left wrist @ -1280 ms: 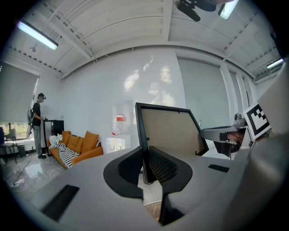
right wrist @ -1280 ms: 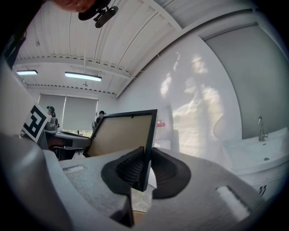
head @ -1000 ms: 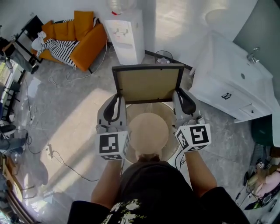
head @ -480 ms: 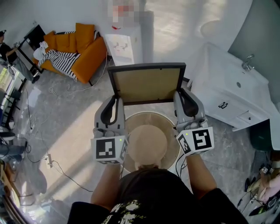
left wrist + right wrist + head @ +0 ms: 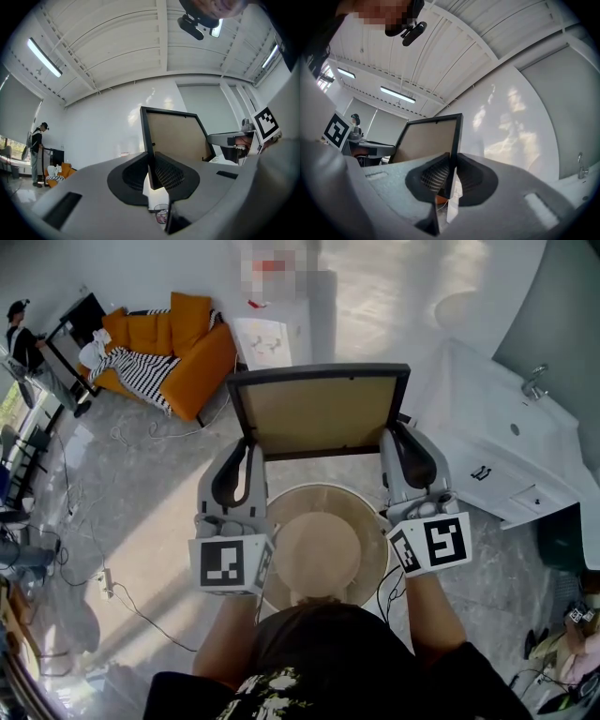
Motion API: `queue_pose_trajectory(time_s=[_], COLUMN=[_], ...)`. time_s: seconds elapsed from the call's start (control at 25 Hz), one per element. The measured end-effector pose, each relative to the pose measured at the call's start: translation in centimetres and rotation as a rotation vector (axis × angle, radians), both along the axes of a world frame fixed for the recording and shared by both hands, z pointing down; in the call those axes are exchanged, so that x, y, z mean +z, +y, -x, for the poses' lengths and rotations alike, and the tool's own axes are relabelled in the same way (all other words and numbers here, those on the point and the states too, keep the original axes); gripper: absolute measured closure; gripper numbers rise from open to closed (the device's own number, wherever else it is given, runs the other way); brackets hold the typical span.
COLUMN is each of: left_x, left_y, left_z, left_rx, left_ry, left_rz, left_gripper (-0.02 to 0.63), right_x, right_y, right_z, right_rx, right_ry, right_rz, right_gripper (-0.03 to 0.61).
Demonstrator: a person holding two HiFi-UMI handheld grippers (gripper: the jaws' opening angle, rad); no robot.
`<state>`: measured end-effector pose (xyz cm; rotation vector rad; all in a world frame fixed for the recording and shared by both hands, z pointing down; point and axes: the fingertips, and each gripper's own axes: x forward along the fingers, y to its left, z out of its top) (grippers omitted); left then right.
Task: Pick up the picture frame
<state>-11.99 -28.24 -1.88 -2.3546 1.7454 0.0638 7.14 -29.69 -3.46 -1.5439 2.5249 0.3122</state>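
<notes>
Two grippers share this lift. The left gripper (image 5: 249, 450) is closed on the left edge of the picture frame (image 5: 319, 413), low down, and the right gripper (image 5: 395, 442) is closed on its right edge; the jaws of each are nearly together on the thin black border. The frame is held in the air with its brown back towards the person, above the round table (image 5: 319, 545) and not touching it. Both sides should be raised at the same pace and height, so that the frame is not twisted. The grip should not be loosened, because only narrow edges are held and slipping seems possible.
</notes>
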Motion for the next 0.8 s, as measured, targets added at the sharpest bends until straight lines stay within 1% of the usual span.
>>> queue_pose_trajectory(time_s=[0.4,0.8], left_x=[-0.5,-0.4], left_y=[0.9,1.2], left_z=[0.7,0.5], left_rx=[-0.008,-0.011], left_ry=[-0.008,-0.008], left_rz=[-0.012,-0.006], left_gripper=[0.557,0.555], right_x=[-0.6,-0.5], right_y=[0.9,1.3], right_z=[0.7,0.5], right_rx=[-0.013,-0.012], right_ry=[0.007,0.007], right_rz=[-0.022,-0.017], right_gripper=[0.537,0.537])
